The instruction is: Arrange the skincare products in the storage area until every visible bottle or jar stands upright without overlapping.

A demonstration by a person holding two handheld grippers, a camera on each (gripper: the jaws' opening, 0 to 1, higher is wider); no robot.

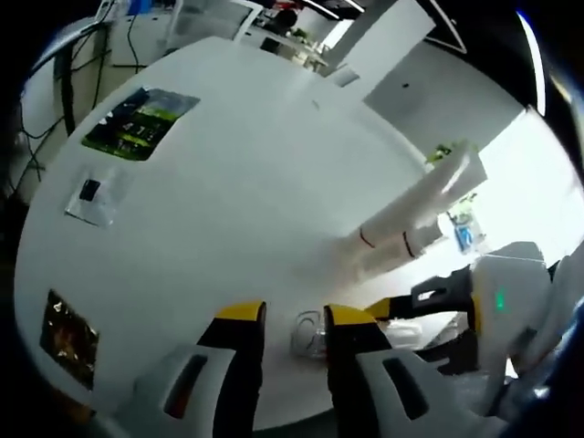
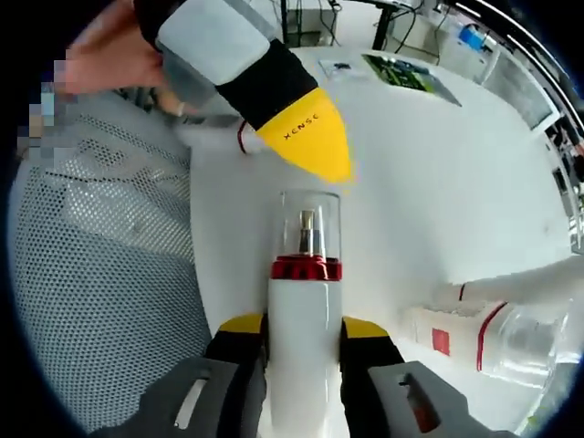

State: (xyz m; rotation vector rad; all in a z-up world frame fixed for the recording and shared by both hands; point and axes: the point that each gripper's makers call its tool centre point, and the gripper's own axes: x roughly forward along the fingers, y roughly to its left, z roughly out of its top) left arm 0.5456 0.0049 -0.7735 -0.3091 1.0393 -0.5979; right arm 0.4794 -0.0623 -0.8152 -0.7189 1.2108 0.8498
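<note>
Fingers of the left gripper [image 1: 294, 330] stand apart over the white worktop [image 1: 228, 210], a clear cap [image 1: 308, 330] between them, bottles [image 1: 415, 214] beyond. Right gripper [image 2: 301, 330] fingers clamp a pump bottle [image 2: 304, 319], more bottles [image 2: 493, 338] lying beside it. Released tilted, the tall bottle could topple onto them.

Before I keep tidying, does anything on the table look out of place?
Yes. A white bottle with a clear cap lies on its side on the white table, not upright. The right hand-held gripper holds another bottle.
</note>
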